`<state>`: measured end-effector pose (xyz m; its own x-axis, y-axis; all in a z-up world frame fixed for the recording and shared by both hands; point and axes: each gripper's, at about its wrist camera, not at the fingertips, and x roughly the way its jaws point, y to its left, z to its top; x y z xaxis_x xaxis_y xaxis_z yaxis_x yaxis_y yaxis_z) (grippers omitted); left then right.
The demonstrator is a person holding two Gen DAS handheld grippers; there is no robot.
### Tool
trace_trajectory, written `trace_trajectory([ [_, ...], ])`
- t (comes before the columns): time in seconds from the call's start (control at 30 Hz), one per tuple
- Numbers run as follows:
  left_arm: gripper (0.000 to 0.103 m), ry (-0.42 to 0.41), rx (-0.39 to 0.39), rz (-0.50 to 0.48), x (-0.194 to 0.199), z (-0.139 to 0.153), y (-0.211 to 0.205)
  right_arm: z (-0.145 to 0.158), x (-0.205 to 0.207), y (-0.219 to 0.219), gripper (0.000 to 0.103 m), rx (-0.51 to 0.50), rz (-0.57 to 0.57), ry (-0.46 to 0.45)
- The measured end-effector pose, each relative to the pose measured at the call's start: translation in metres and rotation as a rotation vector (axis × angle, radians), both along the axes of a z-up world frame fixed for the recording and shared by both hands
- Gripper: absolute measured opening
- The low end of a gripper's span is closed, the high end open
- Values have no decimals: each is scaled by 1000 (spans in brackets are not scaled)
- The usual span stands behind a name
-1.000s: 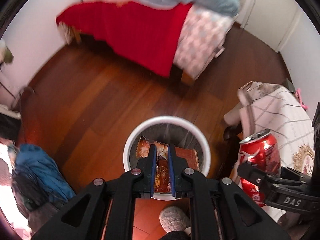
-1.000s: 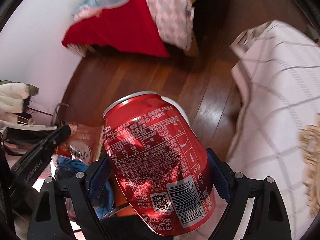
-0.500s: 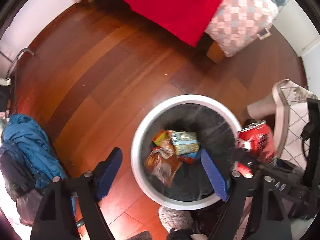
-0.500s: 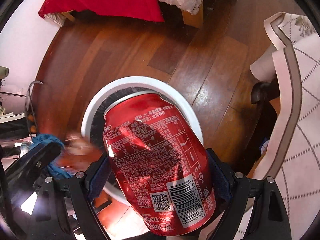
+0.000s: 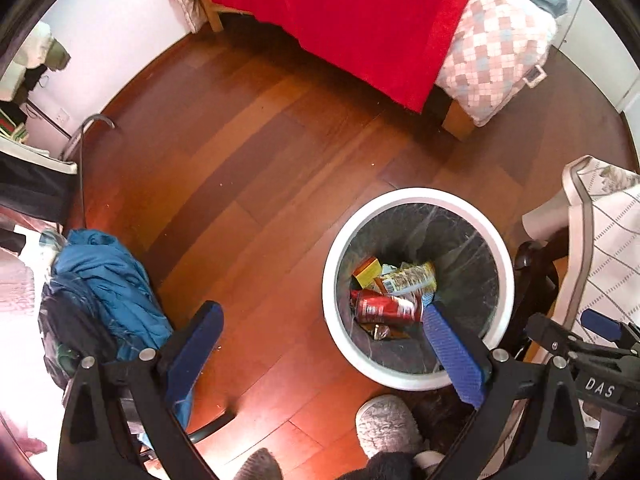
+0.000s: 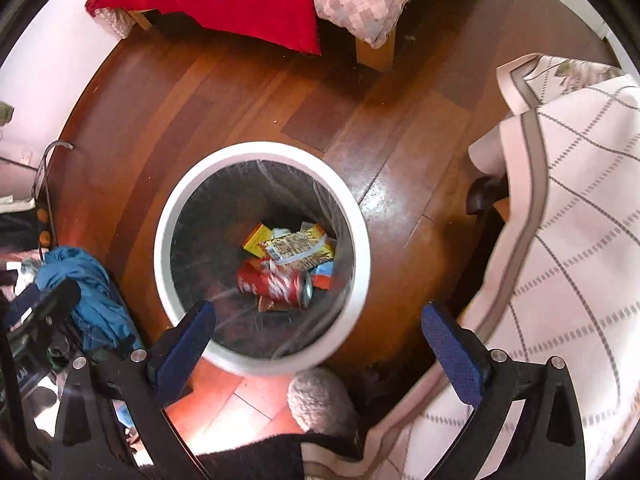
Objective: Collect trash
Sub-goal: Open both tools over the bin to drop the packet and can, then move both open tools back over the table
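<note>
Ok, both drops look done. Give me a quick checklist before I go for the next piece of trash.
1. Red can inside the white bin: ok.
2. Snack wrapper inside the bin: ok.
3. Left hand-held gripper empty, jaws opening: ok.
4. Right hand-held gripper empty, jaws opening: ok.
5. Trash left on the wooden floor: none seen.
6. Next piece of trash located: cannot tell.

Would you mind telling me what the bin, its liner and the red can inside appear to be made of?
Bin: probably plastic, with a smooth, matte white rim; painted metal is possible. Liner: thin clear plastic film, judging by its wrinkles and streaky glare against the dark inside. Red can: likely aluminium, with glossy printed sides and a bare silvery end.
</note>
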<state>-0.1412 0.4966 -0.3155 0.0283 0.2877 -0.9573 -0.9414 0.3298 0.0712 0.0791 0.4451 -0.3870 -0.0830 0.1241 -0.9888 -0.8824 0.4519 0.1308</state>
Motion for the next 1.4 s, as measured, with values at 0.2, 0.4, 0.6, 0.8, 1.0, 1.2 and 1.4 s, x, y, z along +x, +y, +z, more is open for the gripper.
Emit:
trace_trajectory([
  [0.2, 102, -5, 88, -38, -2, 48, -30, 52, -12, -36, 103, 63, 5, -17],
  [0.4, 102, -42, 194, -48, -12, 107, -63, 117, -18, -70, 103, 167, -12, -52],
  [0.6, 103, -97, 271, -68, -20, 158, -103, 191, -25, -115, 103, 292, -15, -94],
  [0.8, 103, -129, 341, -92, -23, 200, -142, 248, -30, -161, 103, 398, -24, -100],
  [1.0, 102, -140, 381, -92, -16, 224, -181, 289, -25, -219, 103, 514, -70, -44],
  [1.2, 102, -154, 367, -169, 25, 213, -222, 291, -1, -285, 103, 555, -143, 4],
  [1.4, 103, -163, 278, -339, 109, 172, -277, 268, 47, -370, 103, 474, -290, -23],
])
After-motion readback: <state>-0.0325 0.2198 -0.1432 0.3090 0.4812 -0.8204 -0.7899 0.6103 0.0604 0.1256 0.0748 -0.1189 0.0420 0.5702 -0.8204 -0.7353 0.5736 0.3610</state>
